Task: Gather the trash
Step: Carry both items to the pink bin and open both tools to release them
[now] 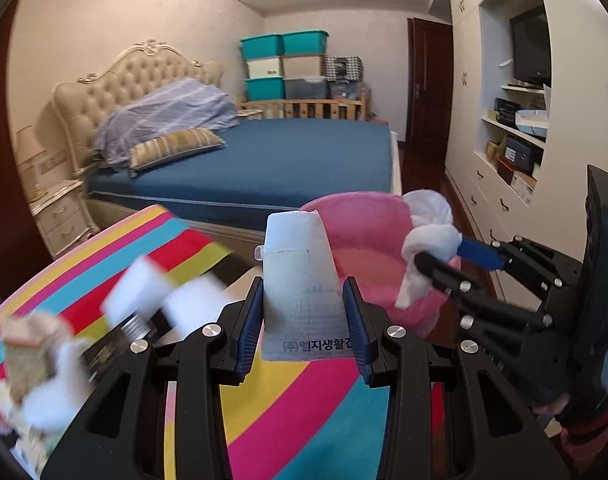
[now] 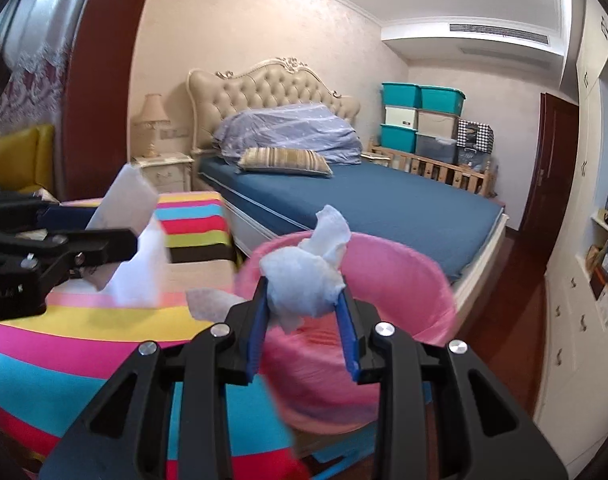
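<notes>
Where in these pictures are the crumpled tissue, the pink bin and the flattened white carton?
crumpled tissue (image 2: 305,286): right wrist view, middle of the wad.
pink bin (image 2: 415,276): right wrist view, far rim.
flattened white carton (image 1: 300,280): left wrist view, centre of its face.

The white packet (image 1: 304,284) bears black Korean print along its lower edge, reading "(주)엘지생활건", the end hidden by the claw's pad. The TV (image 1: 532,50) has a small logo, too small to read.
</notes>
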A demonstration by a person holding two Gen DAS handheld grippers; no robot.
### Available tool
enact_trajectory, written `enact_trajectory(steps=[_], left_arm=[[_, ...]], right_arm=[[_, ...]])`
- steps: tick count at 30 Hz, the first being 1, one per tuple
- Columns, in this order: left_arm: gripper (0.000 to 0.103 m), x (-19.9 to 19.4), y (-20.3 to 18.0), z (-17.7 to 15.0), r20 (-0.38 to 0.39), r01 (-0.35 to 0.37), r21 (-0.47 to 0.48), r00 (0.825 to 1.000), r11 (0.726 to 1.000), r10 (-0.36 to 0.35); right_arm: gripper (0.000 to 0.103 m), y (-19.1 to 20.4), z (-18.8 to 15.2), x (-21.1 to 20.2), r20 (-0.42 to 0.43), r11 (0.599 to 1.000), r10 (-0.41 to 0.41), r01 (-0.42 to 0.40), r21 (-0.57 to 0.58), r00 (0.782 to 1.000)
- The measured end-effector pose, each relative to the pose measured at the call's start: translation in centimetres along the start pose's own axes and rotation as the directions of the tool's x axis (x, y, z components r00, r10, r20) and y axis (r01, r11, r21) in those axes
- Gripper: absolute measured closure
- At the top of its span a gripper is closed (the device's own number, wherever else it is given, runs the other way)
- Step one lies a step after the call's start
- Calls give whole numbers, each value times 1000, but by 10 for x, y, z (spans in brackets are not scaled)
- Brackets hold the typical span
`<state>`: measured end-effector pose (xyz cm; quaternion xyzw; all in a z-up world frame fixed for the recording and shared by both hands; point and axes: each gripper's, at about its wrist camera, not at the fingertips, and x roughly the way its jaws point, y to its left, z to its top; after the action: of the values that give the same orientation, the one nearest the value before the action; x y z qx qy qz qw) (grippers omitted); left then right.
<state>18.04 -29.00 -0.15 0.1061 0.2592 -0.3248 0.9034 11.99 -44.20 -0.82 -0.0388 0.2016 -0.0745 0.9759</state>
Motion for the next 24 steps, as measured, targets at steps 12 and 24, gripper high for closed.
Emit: enact_trajectory(steps=[12, 24], left_arm=[[64, 103, -25, 56, -101, 67, -46, 992, 997, -72], [13, 92, 1, 55, -80, 36, -167, 996, 985, -50]], right_arm=[[70, -62, 11, 57, -34, 997, -79, 78, -13, 996], [22, -69, 6, 65, -55, 997, -70, 68, -42, 996]])
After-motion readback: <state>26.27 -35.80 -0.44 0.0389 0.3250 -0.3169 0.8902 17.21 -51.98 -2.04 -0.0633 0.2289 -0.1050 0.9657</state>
